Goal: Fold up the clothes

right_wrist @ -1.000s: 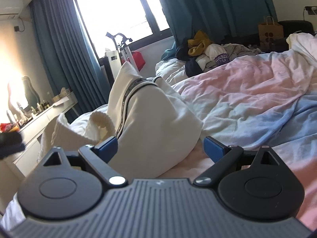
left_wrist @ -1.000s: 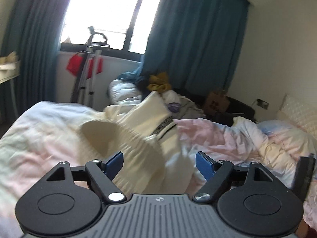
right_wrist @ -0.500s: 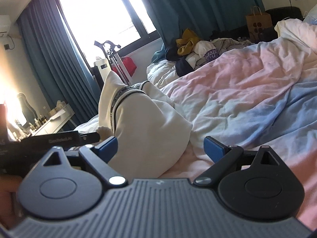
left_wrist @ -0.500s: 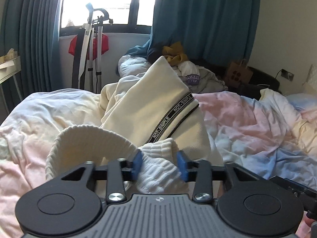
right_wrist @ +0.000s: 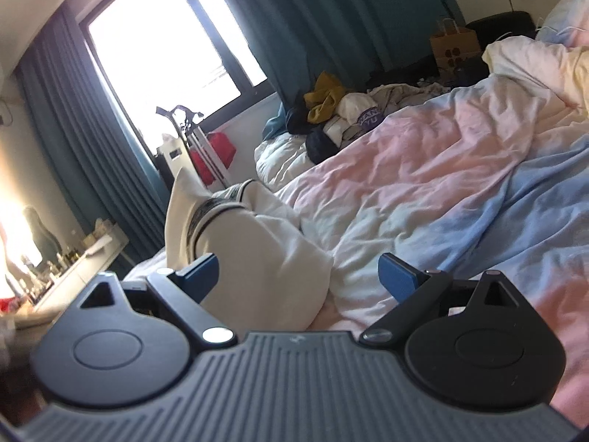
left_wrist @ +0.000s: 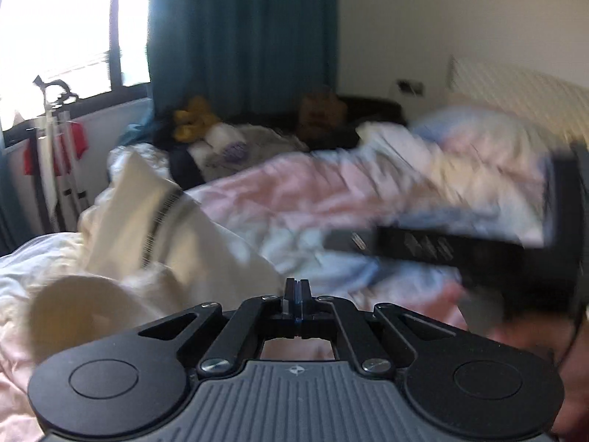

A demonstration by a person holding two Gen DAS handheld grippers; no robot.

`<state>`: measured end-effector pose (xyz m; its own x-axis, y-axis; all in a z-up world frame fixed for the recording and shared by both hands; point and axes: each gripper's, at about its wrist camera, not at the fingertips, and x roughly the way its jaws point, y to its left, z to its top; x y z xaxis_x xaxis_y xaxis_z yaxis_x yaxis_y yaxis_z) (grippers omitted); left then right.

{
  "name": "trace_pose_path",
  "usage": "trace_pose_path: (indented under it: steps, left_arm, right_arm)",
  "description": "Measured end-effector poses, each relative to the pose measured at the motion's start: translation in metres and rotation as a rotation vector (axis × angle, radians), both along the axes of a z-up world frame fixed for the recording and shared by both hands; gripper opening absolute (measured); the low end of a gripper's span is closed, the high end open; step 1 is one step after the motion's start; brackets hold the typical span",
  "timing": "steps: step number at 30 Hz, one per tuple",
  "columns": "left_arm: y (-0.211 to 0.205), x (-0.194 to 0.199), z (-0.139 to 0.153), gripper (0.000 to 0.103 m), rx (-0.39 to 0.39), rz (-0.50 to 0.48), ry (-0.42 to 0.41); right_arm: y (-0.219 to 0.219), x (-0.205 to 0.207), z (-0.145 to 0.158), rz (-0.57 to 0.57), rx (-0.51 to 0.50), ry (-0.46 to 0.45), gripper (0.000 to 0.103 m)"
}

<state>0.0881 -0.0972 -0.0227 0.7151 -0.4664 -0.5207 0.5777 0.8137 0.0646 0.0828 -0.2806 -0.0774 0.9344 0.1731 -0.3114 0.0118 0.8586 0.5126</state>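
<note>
A cream sweatshirt [left_wrist: 173, 243] with a black lettered stripe lies bunched on the pastel duvet [left_wrist: 294, 191], its ribbed opening [left_wrist: 73, 305] at the lower left. My left gripper [left_wrist: 294, 291] is shut, pads pressed together just right of the cloth. No fabric shows between them, though this view is blurred. In the right wrist view the same sweatshirt [right_wrist: 257, 243] rises in a peak. My right gripper [right_wrist: 298, 276] stands open, the garment's lower edge between its fingers and untouched. The right gripper's dark body [left_wrist: 460, 250] crosses the left view.
A heap of clothes [right_wrist: 331, 110] sits at the bed's far end, with a paper bag [right_wrist: 454, 44] and dark items behind it. A drying rack [right_wrist: 195, 140] stands by the window. A dresser [right_wrist: 73, 269] lies left and a pillow [left_wrist: 478, 129] right.
My left gripper went from wide open to shut, closing over the ribbed cuff and then swinging right, off it. The right gripper rolled and shifted slightly, still open.
</note>
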Motion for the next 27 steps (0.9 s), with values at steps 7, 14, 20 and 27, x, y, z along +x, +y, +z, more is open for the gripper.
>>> trace_pose_path:
  steps: [7, 14, 20, 27]
  left_arm:
    - [0.021, -0.003, -0.013, 0.007, -0.072, 0.059, 0.017]
    - [0.083, 0.003, 0.000, 0.061, -0.174, 0.255, -0.026]
    - [0.114, 0.004, 0.006, 0.088, -0.244, 0.452, -0.098]
    - [0.106, 0.025, -0.020, 0.086, -0.142, 0.464, -0.005]
  right_arm:
    - [-0.001, 0.002, -0.004, 0.021, 0.013, 0.015, 0.095]
    - [0.014, 0.003, -0.002, 0.074, -0.023, 0.015, 0.095]
    - [0.016, 0.005, -0.004, 0.076, -0.029, 0.026, 0.095]
    - [0.021, 0.008, -0.007, 0.099, -0.032, 0.038, 0.095]
